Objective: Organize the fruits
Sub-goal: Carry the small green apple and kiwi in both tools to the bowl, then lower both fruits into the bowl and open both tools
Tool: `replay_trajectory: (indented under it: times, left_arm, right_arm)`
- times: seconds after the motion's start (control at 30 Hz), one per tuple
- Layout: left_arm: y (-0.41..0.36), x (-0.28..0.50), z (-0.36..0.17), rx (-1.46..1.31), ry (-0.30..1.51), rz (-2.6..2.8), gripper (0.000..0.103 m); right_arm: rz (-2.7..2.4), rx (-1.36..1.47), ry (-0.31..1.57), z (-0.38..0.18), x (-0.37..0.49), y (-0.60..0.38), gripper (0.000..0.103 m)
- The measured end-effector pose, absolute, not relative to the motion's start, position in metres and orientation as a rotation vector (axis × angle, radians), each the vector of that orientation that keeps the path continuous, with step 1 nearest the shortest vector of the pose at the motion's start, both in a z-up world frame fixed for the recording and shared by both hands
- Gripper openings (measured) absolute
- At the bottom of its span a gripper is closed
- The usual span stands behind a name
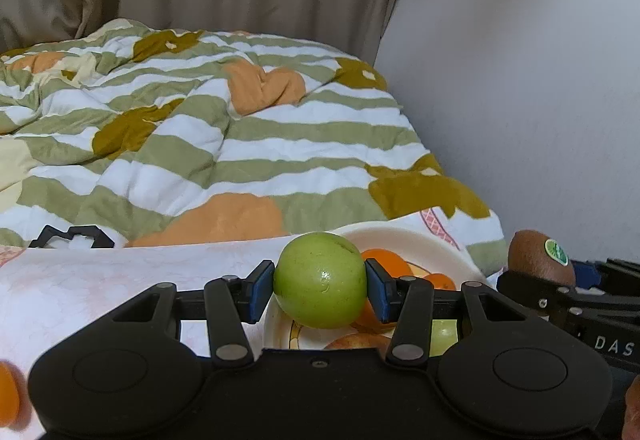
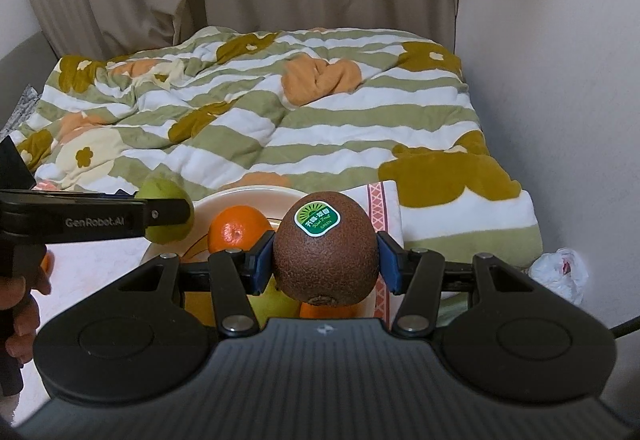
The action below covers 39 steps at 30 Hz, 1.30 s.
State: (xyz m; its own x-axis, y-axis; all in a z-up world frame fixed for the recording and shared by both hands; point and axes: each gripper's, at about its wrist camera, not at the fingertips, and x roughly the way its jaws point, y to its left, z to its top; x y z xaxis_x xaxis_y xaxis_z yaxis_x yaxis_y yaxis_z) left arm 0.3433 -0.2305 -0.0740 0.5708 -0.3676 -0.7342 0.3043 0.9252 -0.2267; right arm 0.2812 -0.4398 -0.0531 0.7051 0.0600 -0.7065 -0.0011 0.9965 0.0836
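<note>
My left gripper (image 1: 320, 282) is shut on a green apple (image 1: 320, 280) and holds it above the left rim of a cream plate (image 1: 404, 236). The plate holds oranges (image 1: 386, 260), another green fruit (image 1: 444, 336) and a reddish fruit (image 1: 360, 342). My right gripper (image 2: 326, 260) is shut on a brown kiwi (image 2: 326, 252) with a green sticker, above the plate (image 2: 248, 197). In the right wrist view an orange (image 2: 238, 228) lies in the plate and the apple (image 2: 166, 215) shows in the left gripper at the left. The kiwi (image 1: 538, 258) shows at the right of the left wrist view.
A striped green and white blanket (image 1: 208, 143) covers the bed behind the plate. A white cloth (image 1: 100, 280) lies under the plate. An orange fruit (image 1: 8, 396) sits at the far left. A wall (image 1: 520, 79) stands at the right, and a white plastic bag (image 2: 560, 272) lies beside it.
</note>
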Motion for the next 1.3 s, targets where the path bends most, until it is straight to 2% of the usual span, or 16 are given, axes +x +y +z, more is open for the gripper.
replay_trajectory:
  times: [0.13,0.17,0.23,0.27,0.3,0.7,1.07,1.13,1.23,1.3]
  left_arm:
    - [-0.234,0.346,-0.078,-0.054,0.892,-0.404,0.053]
    - [-0.234,0.347,-0.078,-0.054,0.892,-0.407,0.056]
    - [-0.234,0.345,-0.074,-0.057,0.87,-0.423,0.077]
    - [-0.234,0.344,-0.071,-0.046,0.853,-0.415,0.093]
    - [-0.234,0.342,-0.067,-0.031,0.832,-0.406,0.099]
    - [-0.198,0.32,-0.045,-0.013,0.809,-0.342,0.099]
    - [-0.165,0.304,-0.046,-0.03,0.828,-0.263,0.099]
    - [-0.161,0.301,-0.045,-0.034,0.825,-0.253,0.099]
    - [-0.158,0.296,-0.043,-0.032,0.82,-0.243,0.099]
    - [-0.156,0.292,-0.041,-0.029,0.815,-0.236,0.099]
  right_arm:
    - [0.032,0.09,0.797,-0.058,0.288,-0.443,0.068]
    - [0.031,0.09,0.799,-0.058,0.29,-0.443,0.068]
    - [0.029,0.09,0.803,-0.059,0.292,-0.443,0.068]
    - [0.028,0.091,0.805,-0.059,0.293,-0.443,0.068]
    - [0.029,0.091,0.804,-0.059,0.293,-0.443,0.068]
    - [0.096,0.107,0.843,-0.066,0.324,-0.436,0.068]
    - [0.138,0.205,0.927,-0.086,0.358,-0.434,0.071]
    - [0.127,0.213,0.918,-0.086,0.358,-0.435,0.074]
    - [0.124,0.239,0.906,-0.083,0.357,-0.437,0.1]
    - [0.101,0.24,0.883,-0.08,0.354,-0.438,0.103]
